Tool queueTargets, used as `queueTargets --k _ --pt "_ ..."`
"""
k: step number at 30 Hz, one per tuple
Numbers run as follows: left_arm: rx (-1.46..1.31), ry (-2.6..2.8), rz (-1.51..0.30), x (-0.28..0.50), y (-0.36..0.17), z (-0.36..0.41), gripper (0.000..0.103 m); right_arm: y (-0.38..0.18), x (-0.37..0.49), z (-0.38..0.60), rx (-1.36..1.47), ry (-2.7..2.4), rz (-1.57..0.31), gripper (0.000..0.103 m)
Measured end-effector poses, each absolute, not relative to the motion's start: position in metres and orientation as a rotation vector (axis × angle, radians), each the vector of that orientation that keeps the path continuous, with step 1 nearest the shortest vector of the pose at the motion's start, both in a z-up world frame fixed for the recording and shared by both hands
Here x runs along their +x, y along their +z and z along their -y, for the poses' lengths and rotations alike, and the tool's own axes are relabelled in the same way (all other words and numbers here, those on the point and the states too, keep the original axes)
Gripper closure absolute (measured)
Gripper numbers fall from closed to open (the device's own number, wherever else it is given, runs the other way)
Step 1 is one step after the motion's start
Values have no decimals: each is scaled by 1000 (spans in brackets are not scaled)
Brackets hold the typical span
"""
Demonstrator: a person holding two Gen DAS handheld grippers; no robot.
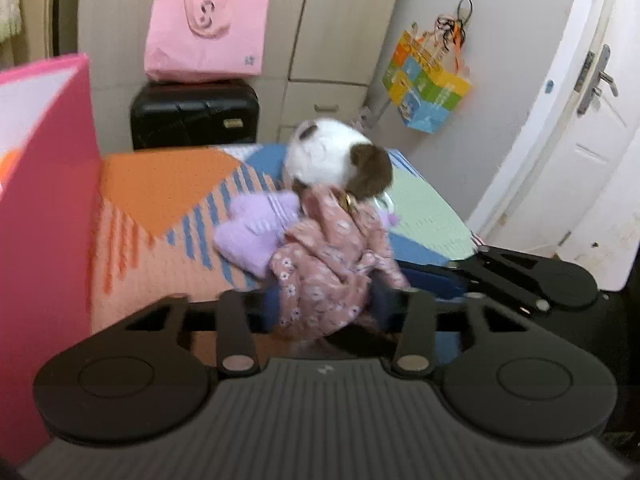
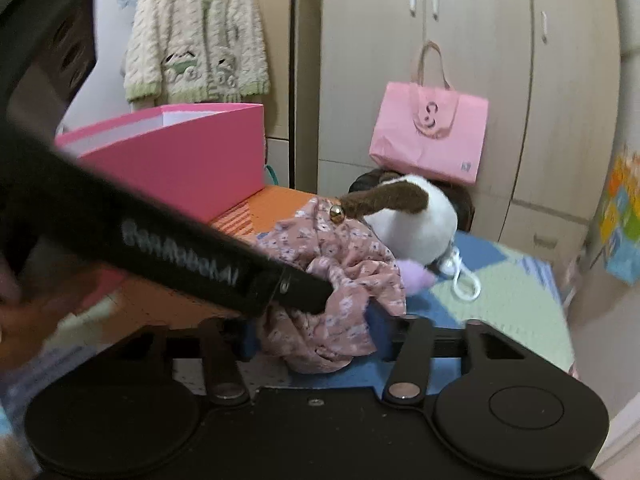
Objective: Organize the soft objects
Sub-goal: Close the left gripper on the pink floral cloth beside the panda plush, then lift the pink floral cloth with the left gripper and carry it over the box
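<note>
Both the left tool [image 1: 328, 308] and right tool [image 2: 316, 332] clench the floral-dressed plush dog [image 1: 332, 208] just beside the pink box [image 2: 180, 156] on the bed, so the carrying step seems underway, calling next for lifting it over the box's rim.

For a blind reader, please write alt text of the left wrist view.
The left gripper pinches the pink floral cloth of a plush dog over a colourful blanket; a pink box stands left.

Home bedroom, patterned bedspread [image 1: 168, 184], tall wardrobe [image 2: 480, 60], hanging knit cardigan [image 2: 196, 32], black suitcase [image 1: 194, 116]
</note>
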State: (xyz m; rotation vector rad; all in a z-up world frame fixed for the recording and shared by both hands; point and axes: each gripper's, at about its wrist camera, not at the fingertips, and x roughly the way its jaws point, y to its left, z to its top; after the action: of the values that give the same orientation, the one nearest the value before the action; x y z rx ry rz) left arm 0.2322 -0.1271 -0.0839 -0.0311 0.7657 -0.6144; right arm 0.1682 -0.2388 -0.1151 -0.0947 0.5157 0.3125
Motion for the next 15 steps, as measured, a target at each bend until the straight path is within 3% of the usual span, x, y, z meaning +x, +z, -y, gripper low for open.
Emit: queueTargets --k 4,15 --pt "-29 -629 -762 220 -81 129 81 -116 163 234 -94 322 -529 72" --pt "-80 -640 -863 184 -69 101 81 -110 123 216 -23 335 -577 75"
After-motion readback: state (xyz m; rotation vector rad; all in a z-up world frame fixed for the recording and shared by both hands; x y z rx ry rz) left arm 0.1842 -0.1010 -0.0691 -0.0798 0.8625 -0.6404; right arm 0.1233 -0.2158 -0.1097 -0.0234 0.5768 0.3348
